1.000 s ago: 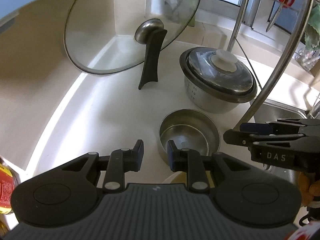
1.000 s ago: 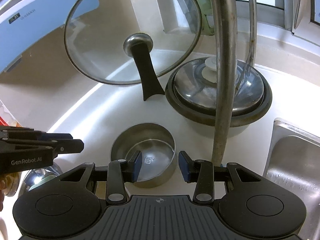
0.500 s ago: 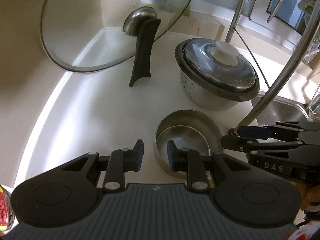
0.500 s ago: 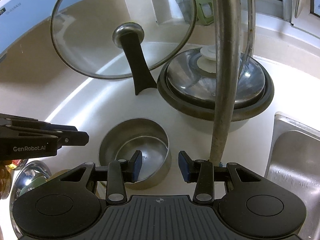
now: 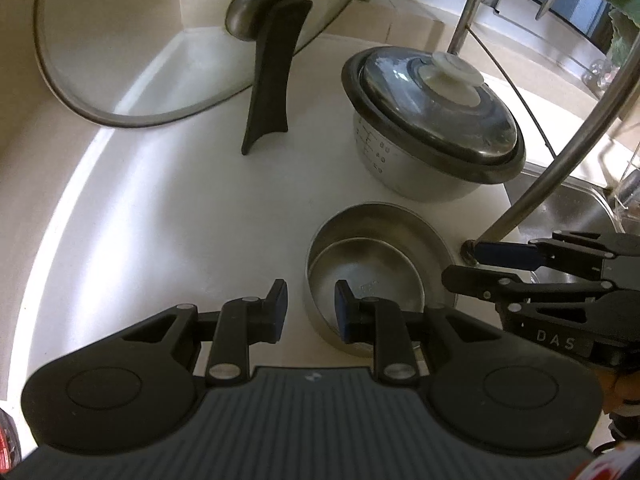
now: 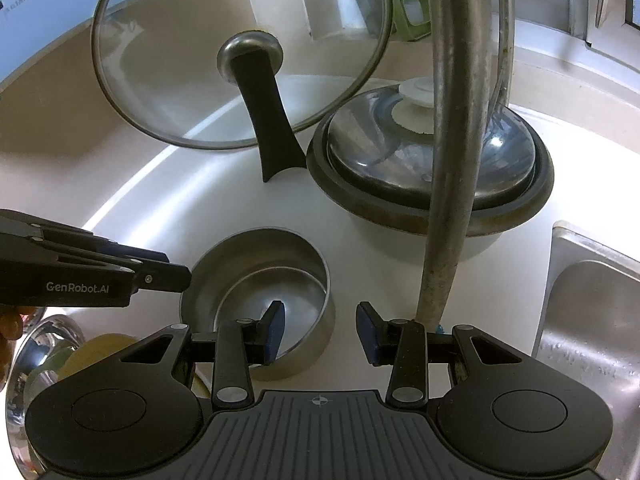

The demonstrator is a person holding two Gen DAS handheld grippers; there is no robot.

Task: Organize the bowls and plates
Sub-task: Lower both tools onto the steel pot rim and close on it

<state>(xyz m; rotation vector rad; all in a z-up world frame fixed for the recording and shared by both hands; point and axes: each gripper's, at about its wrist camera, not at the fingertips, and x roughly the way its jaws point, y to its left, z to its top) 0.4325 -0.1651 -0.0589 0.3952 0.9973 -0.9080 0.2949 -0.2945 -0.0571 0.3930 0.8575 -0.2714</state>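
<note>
At far left a round glass pan lid (image 5: 168,40) with a steel knob stands tilted on its black handle (image 5: 272,76) on the white countertop (image 5: 168,216). The left gripper (image 5: 307,307) has its blue-padded fingers (image 5: 280,306) parted, straddling the near wall of the shallow round stainless steel bowl (image 5: 376,264) without visibly gripping it. The bowl sits on the counter just in front of a grey lidded cooker pot (image 5: 432,120). The right gripper (image 6: 320,328) is also open and empty, its left finger inside the bowl (image 6: 260,280), its right one outside, beside a curved metal rack tube (image 6: 452,160). A steel sink (image 6: 592,320) lies at far right
</note>
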